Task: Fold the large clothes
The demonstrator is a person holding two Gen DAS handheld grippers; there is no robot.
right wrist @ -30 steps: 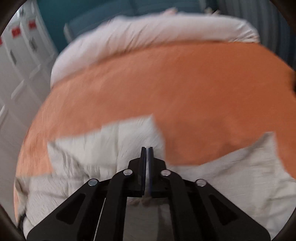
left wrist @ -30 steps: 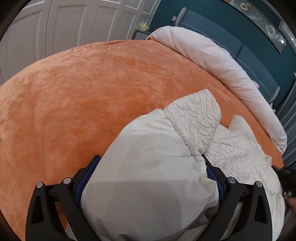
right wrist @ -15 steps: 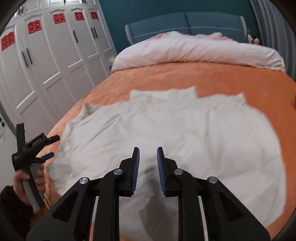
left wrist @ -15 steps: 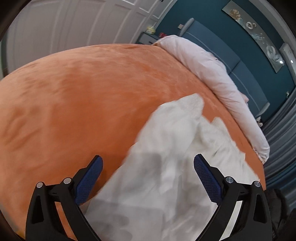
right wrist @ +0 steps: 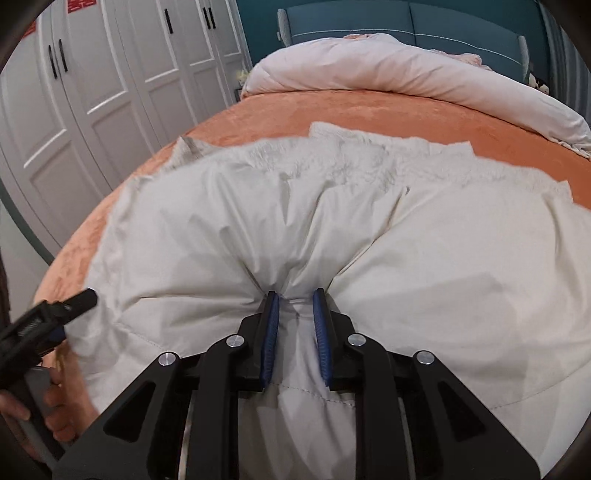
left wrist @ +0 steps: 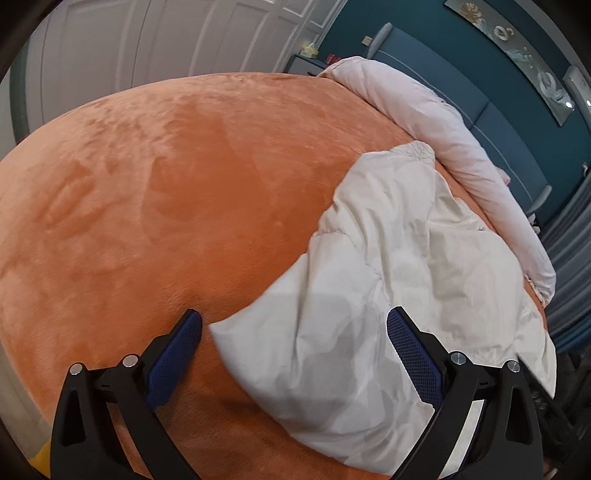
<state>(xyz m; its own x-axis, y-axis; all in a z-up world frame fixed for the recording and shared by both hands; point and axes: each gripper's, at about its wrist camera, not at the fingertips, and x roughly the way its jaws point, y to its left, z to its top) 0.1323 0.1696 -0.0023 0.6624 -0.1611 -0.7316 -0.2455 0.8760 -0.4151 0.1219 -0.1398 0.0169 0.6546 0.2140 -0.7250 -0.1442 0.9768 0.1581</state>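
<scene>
A large white padded jacket (left wrist: 406,277) lies spread on the orange bed, its crinkled lining showing at the far edge (right wrist: 369,155). My left gripper (left wrist: 293,314) is open wide just above the jacket's near corner, with its pads clear of the cloth. From the right wrist view that same left gripper (right wrist: 70,302) sits at the jacket's left edge, held by a hand (right wrist: 55,402). My right gripper (right wrist: 295,293) stands at the jacket's near hem with its jaws narrow. A bunch of fabric is pinched between the blue pads (right wrist: 271,332), and creases fan out from the pinch.
The orange plush blanket (left wrist: 184,184) covers the bed and is bare to the left of the jacket. A rolled pale pink duvet (right wrist: 406,74) lies along the blue headboard (right wrist: 406,18). White wardrobe doors (right wrist: 92,92) stand beside the bed.
The bulging jacket fabric that filled my left jaws has dropped flat onto the bed. My right gripper, shut a second ago, parted slightly, swung over the jacket and now pinches its hem.
</scene>
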